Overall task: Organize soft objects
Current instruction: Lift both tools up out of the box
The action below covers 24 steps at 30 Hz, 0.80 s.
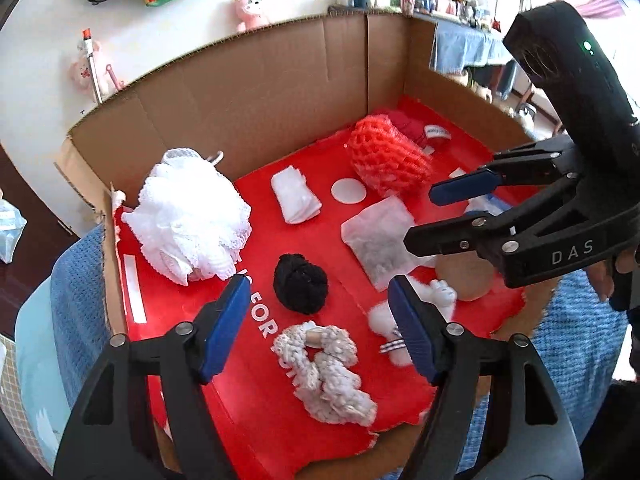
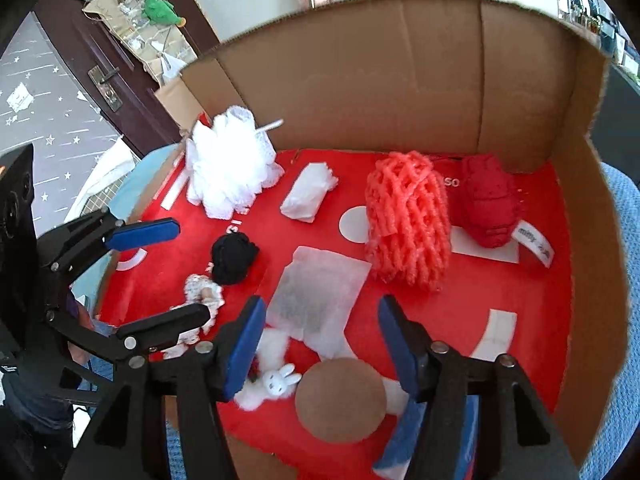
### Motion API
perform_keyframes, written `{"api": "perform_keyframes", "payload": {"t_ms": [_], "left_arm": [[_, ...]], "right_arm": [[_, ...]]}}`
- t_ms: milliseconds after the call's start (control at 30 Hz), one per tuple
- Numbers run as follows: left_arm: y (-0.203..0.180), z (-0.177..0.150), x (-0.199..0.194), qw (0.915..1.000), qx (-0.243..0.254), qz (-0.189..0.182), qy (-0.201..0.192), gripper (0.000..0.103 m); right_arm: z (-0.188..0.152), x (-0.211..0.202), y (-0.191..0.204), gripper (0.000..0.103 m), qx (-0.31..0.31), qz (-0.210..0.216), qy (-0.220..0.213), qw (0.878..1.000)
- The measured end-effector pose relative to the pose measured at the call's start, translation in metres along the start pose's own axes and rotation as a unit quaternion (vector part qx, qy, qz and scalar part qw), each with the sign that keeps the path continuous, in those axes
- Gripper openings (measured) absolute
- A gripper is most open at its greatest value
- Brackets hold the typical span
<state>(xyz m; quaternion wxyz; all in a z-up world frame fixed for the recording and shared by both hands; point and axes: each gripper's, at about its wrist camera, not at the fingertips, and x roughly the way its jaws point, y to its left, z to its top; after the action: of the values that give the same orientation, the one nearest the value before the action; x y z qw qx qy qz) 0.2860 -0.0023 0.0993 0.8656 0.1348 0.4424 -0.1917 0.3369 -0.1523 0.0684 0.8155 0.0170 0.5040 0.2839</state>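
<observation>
Soft items lie on the red floor of a cardboard box point(image 1: 256, 92): a white mesh pouf point(image 1: 188, 216), a black knitted ball point(image 1: 300, 284), a cream knitted scrunchie point(image 1: 328, 372), a folded white cloth point(image 1: 296, 194), an orange foam net point(image 2: 406, 220), a dark red knitted piece point(image 2: 486, 204), a translucent pouch point(image 2: 316, 300), a white plush rabbit point(image 2: 276, 380) and a brown round pad point(image 2: 340, 398). My left gripper point(image 1: 318, 332) hangs open above the scrunchie and black ball. Over the pouch and pad, my right gripper point(image 2: 322, 344) is open too. Neither holds anything.
Tall cardboard walls point(image 2: 400, 80) close the back and right sides of the box. It rests on a blue knitted cover point(image 1: 76, 292). A blue-and-white packet point(image 2: 400, 440) lies at the near edge. White round sticker point(image 1: 348, 191) on the floor. A dark door point(image 2: 120, 80) stands behind on the left.
</observation>
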Motion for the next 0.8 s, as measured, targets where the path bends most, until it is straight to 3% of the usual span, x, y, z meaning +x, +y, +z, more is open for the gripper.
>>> {"api": "perform_keyframes", "payload": {"t_ms": [133,333,433,633,733,800], "left_arm": [[-0.001,-0.004,-0.023,0.9993,-0.025,0.003,-0.027,0.076],[-0.009,-0.014,-0.058,0.995,-0.066,0.009,-0.075,0.076],[-0.018,-0.021,-0.079,0.991,-0.076,0.027,-0.107,0.085],[-0.038,-0.037,-0.1,0.9832,-0.089,0.058,-0.148,0.086],[-0.043,-0.044,-0.105,0.9775,-0.107,0.075,-0.166,0.095],[-0.044,-0.049,-0.106,0.9712,-0.122,0.093,-0.183,0.096]], "right_arm": [[-0.006,-0.024,0.008,0.073,-0.006,-0.009,-0.03,1.0],[-0.02,-0.072,0.021,0.084,-0.016,-0.025,-0.089,0.996],[-0.027,-0.091,0.029,0.092,-0.025,-0.039,-0.115,0.992],[-0.049,-0.116,0.042,0.102,-0.041,-0.078,-0.158,0.984],[-0.062,-0.122,0.046,0.103,-0.044,-0.109,-0.184,0.976],[-0.069,-0.121,0.046,0.103,-0.047,-0.126,-0.198,0.971]]}}
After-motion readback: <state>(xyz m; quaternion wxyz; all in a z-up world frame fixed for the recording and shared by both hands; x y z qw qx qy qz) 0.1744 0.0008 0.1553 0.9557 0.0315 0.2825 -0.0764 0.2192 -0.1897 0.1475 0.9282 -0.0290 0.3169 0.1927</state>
